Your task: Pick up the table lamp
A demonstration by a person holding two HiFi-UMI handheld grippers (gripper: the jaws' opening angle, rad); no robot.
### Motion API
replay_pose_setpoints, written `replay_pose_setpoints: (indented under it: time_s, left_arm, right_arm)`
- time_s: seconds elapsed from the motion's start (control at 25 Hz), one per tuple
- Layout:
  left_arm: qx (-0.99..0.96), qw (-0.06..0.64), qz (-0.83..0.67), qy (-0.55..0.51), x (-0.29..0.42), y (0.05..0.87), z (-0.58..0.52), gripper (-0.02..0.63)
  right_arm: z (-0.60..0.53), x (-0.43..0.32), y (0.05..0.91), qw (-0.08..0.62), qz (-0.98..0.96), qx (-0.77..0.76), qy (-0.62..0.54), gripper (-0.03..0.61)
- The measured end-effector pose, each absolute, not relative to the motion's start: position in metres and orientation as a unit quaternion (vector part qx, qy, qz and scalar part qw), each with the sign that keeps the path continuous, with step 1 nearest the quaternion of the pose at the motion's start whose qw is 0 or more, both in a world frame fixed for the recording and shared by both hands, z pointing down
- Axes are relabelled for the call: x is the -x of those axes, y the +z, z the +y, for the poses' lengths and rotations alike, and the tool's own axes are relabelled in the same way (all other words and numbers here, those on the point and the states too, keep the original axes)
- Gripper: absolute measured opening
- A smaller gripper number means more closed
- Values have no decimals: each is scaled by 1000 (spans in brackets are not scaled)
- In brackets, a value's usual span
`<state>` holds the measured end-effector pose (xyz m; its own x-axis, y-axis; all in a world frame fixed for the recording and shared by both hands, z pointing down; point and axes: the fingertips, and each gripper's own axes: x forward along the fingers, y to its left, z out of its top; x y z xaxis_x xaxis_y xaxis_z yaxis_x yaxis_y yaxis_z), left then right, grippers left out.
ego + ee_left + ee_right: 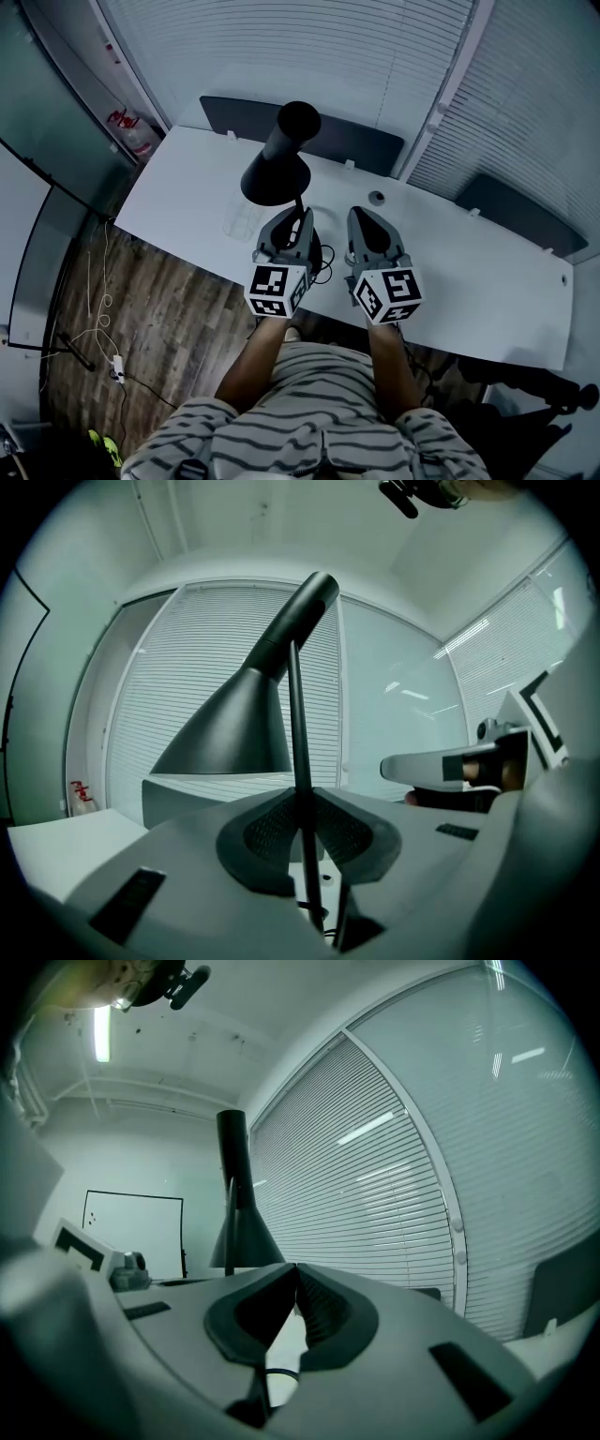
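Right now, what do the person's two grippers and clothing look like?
The left gripper and right gripper are matching grey shells tapering to dark textured pads. Each carries a white cube with black square markers. The person wears a light shirt with dark stripes.

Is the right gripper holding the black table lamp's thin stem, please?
No, the right gripper is shut and empty; the left gripper clamps the lamp's thin black stem.

White table (pixel 469 272), sm. round disc (pixel 376 198).

Your left gripper (pixel 296 221) hides the table lamp's (pixel 277 173) base. At ten o'clock in the head view, the red-marked objects (pixel 127 127) are too small to identify.
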<state>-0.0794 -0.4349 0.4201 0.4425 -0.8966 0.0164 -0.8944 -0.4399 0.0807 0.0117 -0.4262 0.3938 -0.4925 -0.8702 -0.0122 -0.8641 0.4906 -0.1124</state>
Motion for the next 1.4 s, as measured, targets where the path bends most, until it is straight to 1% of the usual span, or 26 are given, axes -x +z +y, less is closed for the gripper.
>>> replay_pose_setpoints:
  time_s: [0.68, 0.96, 1.4]
  left_arm:
    - [-841, 6, -540, -23, 82, 372, -395, 58]
    - [-837, -1, -546, -21, 84, 370, -391, 57]
    - [-840, 1, -542, -21, 80, 369, -388, 55]
  right_arm:
    - [-410, 10, 390, 36, 877, 477, -46, 11]
    - [-402, 22, 382, 34, 884, 464, -41, 11]
    - [-398, 20, 375, 40, 884, 465, -31, 11]
